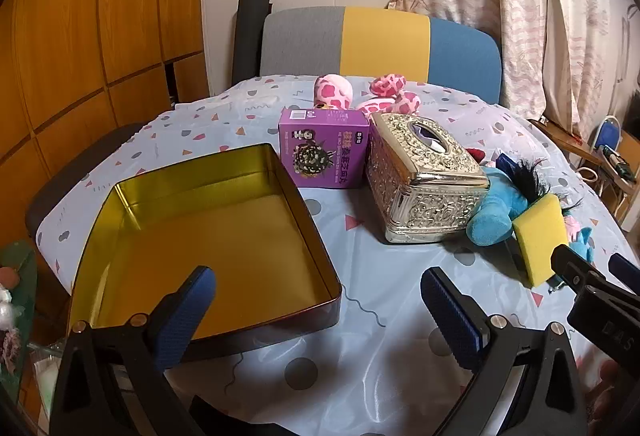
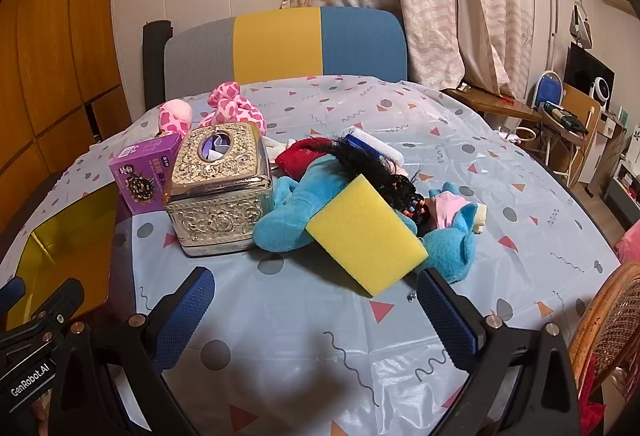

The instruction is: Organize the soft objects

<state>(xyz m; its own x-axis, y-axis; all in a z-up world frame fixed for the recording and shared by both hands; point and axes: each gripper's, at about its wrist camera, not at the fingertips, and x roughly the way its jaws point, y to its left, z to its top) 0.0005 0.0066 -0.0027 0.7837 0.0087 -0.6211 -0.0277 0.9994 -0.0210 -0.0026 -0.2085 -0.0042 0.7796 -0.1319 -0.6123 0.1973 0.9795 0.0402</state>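
I have both grippers low over the table, tipped down toward the patterned plastic cloth. The left gripper has its jaws spread as wide as they go with nothing between them; its left blue pad sits over the near edge of the open tin, whose gold inside is bare. The right gripper is just as wide and holds nothing; below its gap I see only cloth. The soft things are heaped to the right of the tin. A yellow sponge lies tilted on top of a blue plush, its near corner just beyond my right gripper's right pad. The plush has a black mane, and around it are a red piece, a white piece with a blue edge and a small pink piece; what exactly those are I cannot tell. An embossed metal tissue box stands touching the plush on its left, and a purple carton stands between that box and the tin. Behind them, at the far edge of the table, lies a pink spotted plush. A chair with grey, yellow and blue panels stands behind the table. In the left view the right gripper's black body shows at the right edge, next to the sponge.
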